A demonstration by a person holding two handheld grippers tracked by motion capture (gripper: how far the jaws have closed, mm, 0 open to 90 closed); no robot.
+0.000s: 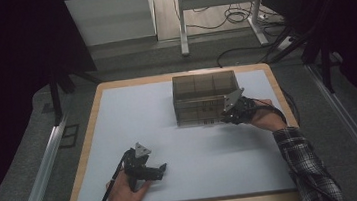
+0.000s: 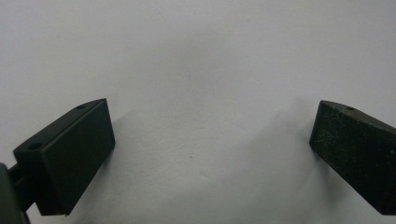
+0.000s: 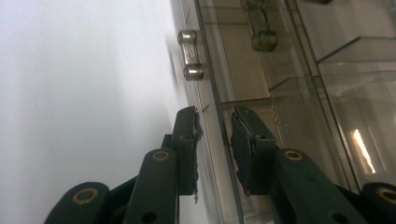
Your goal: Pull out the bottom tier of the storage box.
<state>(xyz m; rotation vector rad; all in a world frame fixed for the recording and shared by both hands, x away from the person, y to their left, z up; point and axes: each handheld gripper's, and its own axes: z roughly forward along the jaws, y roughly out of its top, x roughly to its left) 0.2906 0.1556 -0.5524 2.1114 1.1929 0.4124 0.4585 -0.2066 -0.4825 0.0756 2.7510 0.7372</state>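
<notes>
The white table [image 1: 169, 126] carried a smoky clear organizer box [image 1: 205, 97] toward its far right. Your right gripper [image 3: 215, 122] straddled the box's front wall, jaws narrow, apparently not yet pressing. Your left gripper [image 2: 210, 135] hovered wide open over bare table.

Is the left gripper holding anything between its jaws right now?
No: in the left gripper view the left gripper has its jaws wide apart over the bare white table surface, with nothing between them.
</notes>
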